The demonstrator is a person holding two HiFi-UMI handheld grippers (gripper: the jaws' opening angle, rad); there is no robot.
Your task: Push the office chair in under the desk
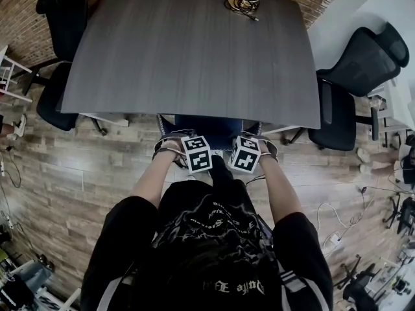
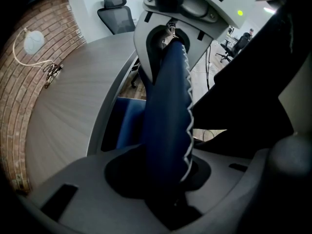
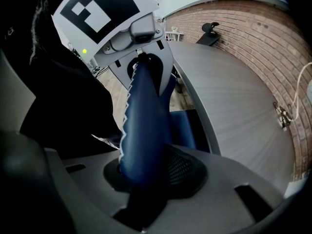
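The blue office chair (image 1: 217, 128) stands at the near edge of the grey desk (image 1: 188, 50), its seat under the top; only its backrest top shows. My left gripper (image 1: 194, 151) and right gripper (image 1: 246, 153) sit side by side on that top edge, each shut on it. In the left gripper view the padded blue backrest (image 2: 165, 106) with white stitching runs up from between the jaws of my left gripper (image 2: 165, 182) to the right gripper (image 2: 195, 13) at the far end. The right gripper view mirrors this: the backrest (image 3: 144, 116) leaves my right gripper (image 3: 144, 177) towards the left gripper (image 3: 122, 28).
Black office chairs stand at the desk's left end (image 1: 58, 96), far left corner (image 1: 65, 11) and right side (image 1: 343, 109), with another (image 1: 369, 57) behind it. A coiled cable (image 1: 243, 3) lies on the desk's far edge. Loose cables (image 1: 337, 219) trail on the wooden floor to the right.
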